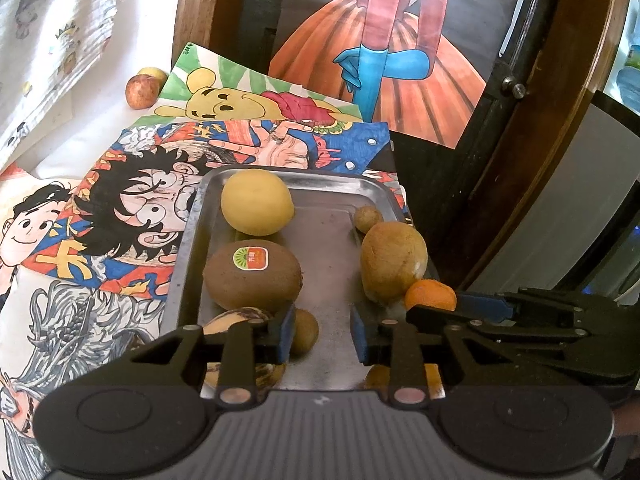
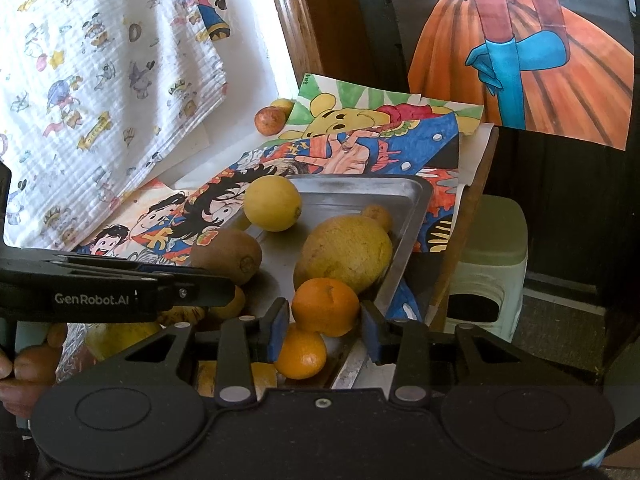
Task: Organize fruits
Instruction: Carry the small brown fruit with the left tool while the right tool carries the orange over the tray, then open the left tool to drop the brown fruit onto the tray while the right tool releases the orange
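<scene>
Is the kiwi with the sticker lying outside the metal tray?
No, the kiwi lies inside the metal tray, near its left rim.

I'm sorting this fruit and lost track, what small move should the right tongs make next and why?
Probably ease the right tongs forward and close on the upper orange. The jaws stand open with the blue pads on either side of it, not yet touching, and it sits on top of a second orange in the metal tray.
</scene>
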Demonstrator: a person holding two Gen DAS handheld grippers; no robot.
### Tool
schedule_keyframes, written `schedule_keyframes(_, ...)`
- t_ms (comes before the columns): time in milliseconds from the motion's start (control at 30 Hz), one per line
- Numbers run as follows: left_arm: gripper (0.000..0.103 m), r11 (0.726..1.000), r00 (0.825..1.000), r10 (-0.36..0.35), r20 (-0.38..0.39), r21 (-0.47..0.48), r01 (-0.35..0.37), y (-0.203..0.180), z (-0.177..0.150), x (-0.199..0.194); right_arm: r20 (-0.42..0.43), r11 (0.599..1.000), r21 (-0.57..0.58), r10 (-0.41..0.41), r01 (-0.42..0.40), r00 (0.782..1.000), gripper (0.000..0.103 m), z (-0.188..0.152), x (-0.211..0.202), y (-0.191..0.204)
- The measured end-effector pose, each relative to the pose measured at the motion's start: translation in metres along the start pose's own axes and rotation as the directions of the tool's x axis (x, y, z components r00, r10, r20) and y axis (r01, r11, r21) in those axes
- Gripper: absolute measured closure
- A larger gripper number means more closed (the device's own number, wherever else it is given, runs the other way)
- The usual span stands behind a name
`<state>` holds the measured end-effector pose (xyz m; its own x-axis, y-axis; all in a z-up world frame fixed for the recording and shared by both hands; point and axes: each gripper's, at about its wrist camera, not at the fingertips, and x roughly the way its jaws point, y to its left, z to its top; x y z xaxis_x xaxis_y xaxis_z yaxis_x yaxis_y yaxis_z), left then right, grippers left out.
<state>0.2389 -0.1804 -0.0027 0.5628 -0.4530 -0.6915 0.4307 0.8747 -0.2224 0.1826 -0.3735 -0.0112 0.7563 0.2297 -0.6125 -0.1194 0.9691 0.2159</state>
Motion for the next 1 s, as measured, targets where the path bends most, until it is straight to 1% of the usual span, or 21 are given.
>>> schedule_keyframes(300, 0.062, 1.0, 1.0, -0.014, 0.002, -0.022, 0.014, 0.002, 0.001, -0.004, 0.003, 1.0, 0.003, -0.004, 0.004, 1.0, 0.058, -0.002, -0.002, -0.001)
schedule_keyframes(400, 0.057, 0.999, 1.0, -0.022, 0.006, -0.035, 0.022, 0.004, 0.001, -0.006, 0.004, 1.0, 0.005, -0.004, 0.004, 1.0, 0.057, -0.003, -0.002, -0.001)
schedule_keyframes(467, 0.052, 0.999, 1.0, -0.027, 0.015, -0.044, 0.028, 0.005, 0.001, -0.009, 0.005, 1.0, 0.002, -0.005, 0.005, 1.0, 0.057, -0.002, -0.002, -0.001)
schedule_keyframes(567, 0.048, 0.998, 0.999, -0.031, 0.028, -0.054, 0.032, 0.005, 0.002, -0.013, 0.005, 1.0, 0.003, -0.005, 0.005, 1.0, 0.056, -0.002, -0.002, -0.001)
schedule_keyframes(833, 0.041, 0.996, 0.998, -0.036, 0.058, -0.078, 0.041, 0.006, 0.003, -0.022, 0.004, 1.0, 0.006, -0.009, 0.009, 1.0, 0.049, -0.004, -0.003, 0.001)
schedule_keyframes(900, 0.038, 0.996, 0.997, -0.037, 0.065, -0.082, 0.042, 0.007, 0.003, -0.023, 0.005, 1.0, 0.006, -0.009, 0.009, 1.0, 0.047, -0.005, -0.004, 0.001)
schedule_keyframes(1000, 0.031, 0.995, 0.996, -0.034, 0.078, -0.09, 0.041, 0.007, 0.002, -0.026, 0.006, 1.0, 0.007, -0.01, 0.01, 1.0, 0.044, -0.006, -0.005, 0.002)
